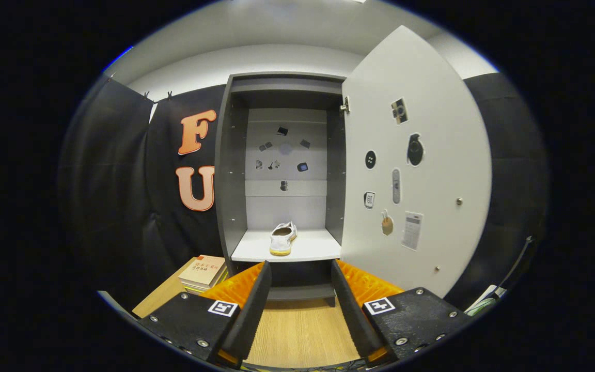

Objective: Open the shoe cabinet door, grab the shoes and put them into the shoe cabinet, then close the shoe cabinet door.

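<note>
— Where does the shoe [282,238] sit?
— On the shelf [313,248] inside the shoe cabinet [231,170], door [432,155] swung wide.
— And the gripper [301,281]?
— Its fingers stand apart, holding nothing, well short of the cabinet.

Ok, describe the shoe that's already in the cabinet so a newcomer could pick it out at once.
Find the tall grey shoe cabinet with its white door swung open to one side. On its white shelf, beyond the open gripper fingers, sits a single white shoe with a yellowish sole. It is the only loose object inside; the other small shapes are flat stickers on the back wall.
</note>
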The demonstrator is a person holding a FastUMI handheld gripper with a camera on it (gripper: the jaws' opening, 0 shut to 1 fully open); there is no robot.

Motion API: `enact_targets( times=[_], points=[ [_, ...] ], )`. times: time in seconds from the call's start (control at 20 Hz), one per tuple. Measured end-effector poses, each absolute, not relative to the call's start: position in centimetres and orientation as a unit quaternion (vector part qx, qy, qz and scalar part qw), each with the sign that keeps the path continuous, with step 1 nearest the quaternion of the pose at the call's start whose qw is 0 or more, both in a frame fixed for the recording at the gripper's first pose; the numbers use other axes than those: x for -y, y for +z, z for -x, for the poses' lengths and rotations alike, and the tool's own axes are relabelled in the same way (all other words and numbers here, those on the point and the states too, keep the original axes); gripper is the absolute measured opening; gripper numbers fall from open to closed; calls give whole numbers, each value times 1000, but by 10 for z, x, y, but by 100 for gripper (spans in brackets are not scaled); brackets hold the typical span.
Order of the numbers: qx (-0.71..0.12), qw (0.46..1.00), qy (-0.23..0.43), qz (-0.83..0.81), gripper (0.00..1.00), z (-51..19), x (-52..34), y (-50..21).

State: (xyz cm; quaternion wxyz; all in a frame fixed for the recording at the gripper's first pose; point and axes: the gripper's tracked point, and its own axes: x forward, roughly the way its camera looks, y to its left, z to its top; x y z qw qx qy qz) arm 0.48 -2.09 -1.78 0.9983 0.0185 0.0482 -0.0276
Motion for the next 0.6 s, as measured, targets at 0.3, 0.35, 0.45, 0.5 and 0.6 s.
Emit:
enact_targets(
  times=[0.3,0.35,0.45,0.5,0.6],
  points=[
    [-45,996,-71,-17,81,47,63,-14],
    [-44,996,-79,-17,82,53,73,-11],
    [-42,994,-95,-27,84,64,96,-8],
    [-41,993,-103,-29,85,70,107,-6],
    [-37,991,-123,-26,85,77,131,-4]
  ],
)
